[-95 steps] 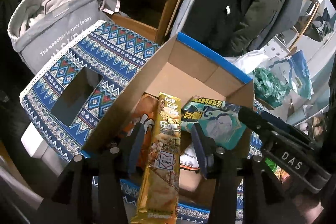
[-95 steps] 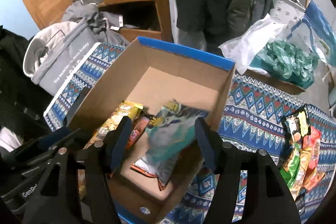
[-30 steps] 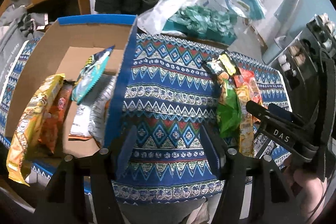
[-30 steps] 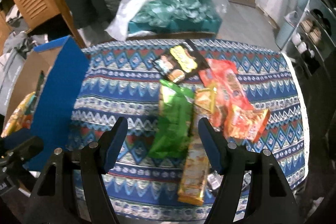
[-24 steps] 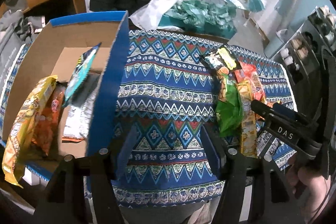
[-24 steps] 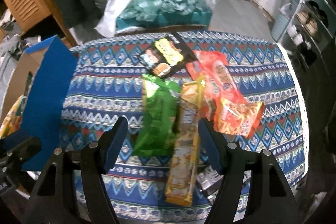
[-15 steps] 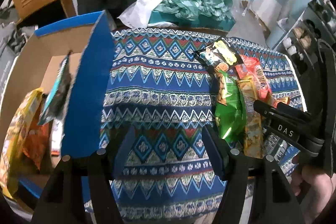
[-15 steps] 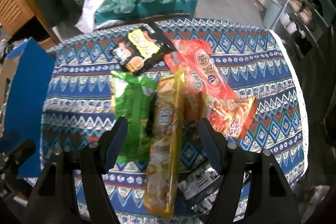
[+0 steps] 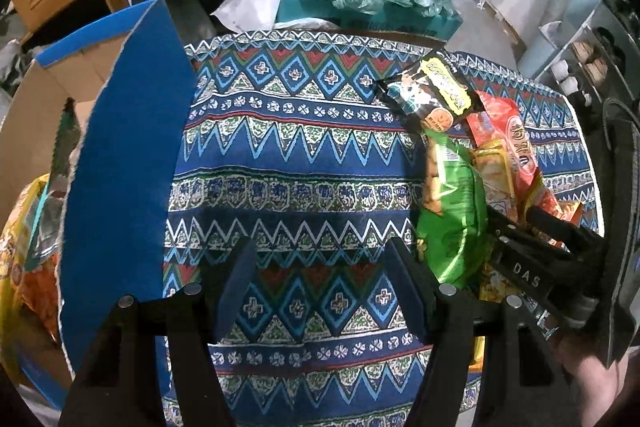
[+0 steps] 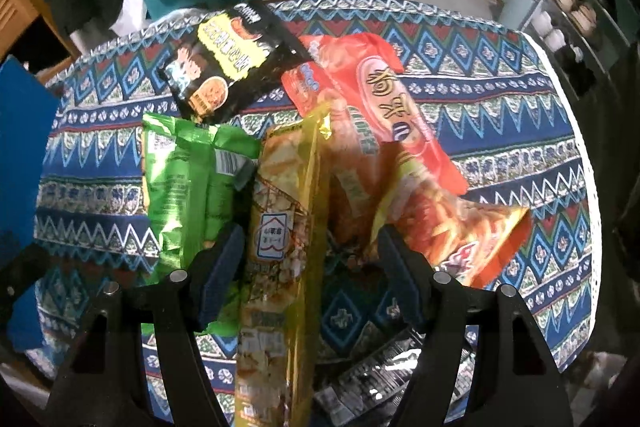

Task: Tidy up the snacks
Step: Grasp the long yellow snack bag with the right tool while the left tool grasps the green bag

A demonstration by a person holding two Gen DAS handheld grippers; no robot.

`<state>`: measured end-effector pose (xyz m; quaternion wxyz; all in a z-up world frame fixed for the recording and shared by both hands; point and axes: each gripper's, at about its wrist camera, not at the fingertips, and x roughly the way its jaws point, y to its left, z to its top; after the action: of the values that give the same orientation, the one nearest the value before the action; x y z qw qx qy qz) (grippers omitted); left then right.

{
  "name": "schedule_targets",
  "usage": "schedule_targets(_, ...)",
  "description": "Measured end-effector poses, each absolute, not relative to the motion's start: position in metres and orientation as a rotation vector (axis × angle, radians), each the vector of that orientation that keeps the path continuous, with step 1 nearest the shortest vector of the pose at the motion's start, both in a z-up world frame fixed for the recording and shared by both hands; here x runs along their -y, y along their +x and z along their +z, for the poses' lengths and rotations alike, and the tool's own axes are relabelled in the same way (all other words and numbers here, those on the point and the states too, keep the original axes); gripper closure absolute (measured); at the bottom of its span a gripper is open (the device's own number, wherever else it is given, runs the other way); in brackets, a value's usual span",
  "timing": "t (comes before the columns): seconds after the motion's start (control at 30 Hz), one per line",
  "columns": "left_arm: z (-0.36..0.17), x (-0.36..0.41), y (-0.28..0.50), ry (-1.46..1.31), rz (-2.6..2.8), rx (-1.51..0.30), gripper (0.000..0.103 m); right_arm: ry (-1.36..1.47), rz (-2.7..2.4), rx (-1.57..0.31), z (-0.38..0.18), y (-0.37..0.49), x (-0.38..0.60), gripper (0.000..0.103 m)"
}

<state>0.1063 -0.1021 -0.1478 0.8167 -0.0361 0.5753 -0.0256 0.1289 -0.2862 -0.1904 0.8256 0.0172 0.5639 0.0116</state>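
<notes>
Both grippers have swung away from the box (image 9: 120, 163) and come down over the patterned cloth (image 9: 288, 147). The left gripper (image 9: 320, 287), its jaws just having opened a little further, stands open over bare cloth, nothing between them. The right gripper (image 10: 308, 263), jaws apart, now straddles the yellow pack (image 10: 280, 247), not visibly pressing it. Green bag (image 10: 184, 179), black bag (image 10: 224, 63) and red bags (image 10: 380, 99) lie alongside, closer than a second ago.
</notes>
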Motion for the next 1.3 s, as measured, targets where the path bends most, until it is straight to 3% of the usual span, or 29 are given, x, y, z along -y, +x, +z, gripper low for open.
schedule_targets(0.37, -0.158, 0.106, 0.118, -0.126, -0.074, -1.267, 0.034, 0.021, 0.097, -1.286, -0.221, 0.129, 0.267, 0.034)
schedule_targets(0.4, -0.158, 0.108, 0.12, -0.131, -0.078, -1.269, 0.035, 0.037, 0.094, -1.294, -0.224, 0.129, 0.269, 0.037)
schedule_targets(0.47, -0.158, 0.112, 0.122, -0.135, -0.091, -1.268, 0.034, 0.035, 0.08, -1.269, -0.224, 0.127, 0.272, 0.057)
schedule_targets(0.53, -0.156, 0.117, 0.125, -0.134, -0.105, -1.264, 0.03, 0.056, 0.082, -1.264, -0.222, 0.127, 0.278, 0.065)
schedule_targets(0.73, -0.147, 0.136, 0.129, -0.111, -0.161, -1.218, 0.024, 0.16, 0.096, -1.239, -0.214, 0.122, 0.3, 0.075)
schedule_targets(1.3, -0.181, 0.187, 0.14, -0.037, -0.217, -1.282, 0.023, 0.233, 0.086, -1.128, -0.169, 0.096, 0.341, 0.074)
